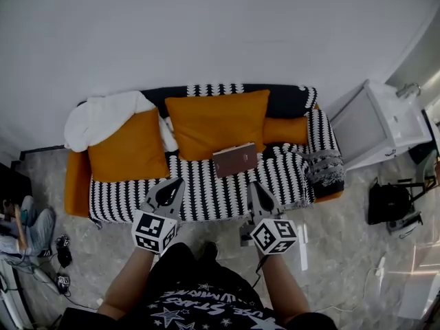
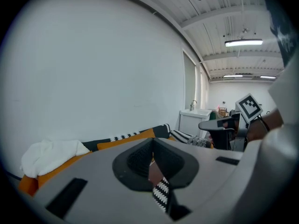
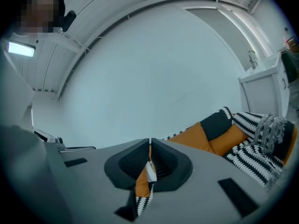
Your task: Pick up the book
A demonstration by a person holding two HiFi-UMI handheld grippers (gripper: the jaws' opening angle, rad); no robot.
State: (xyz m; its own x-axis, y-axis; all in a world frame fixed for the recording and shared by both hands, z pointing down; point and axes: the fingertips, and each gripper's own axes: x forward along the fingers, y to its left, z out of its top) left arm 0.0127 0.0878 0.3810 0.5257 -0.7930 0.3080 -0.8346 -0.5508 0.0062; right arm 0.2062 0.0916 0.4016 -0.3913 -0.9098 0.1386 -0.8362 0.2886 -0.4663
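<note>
Left tongs (image 1: 170,190) and right tongs (image 1: 256,192) are both pinched shut with nothing between them. I hold them side by side out front, aimed at the sofa (image 1: 206,199). The book (image 1: 235,159) lies flat on the striped seat, between and beyond the two tips, its far edge by the middle orange cushion (image 1: 216,124). No contact yet. Lying flat like that, it offers me only its edges, so I reckon the jaws must spread before I go in.
</note>
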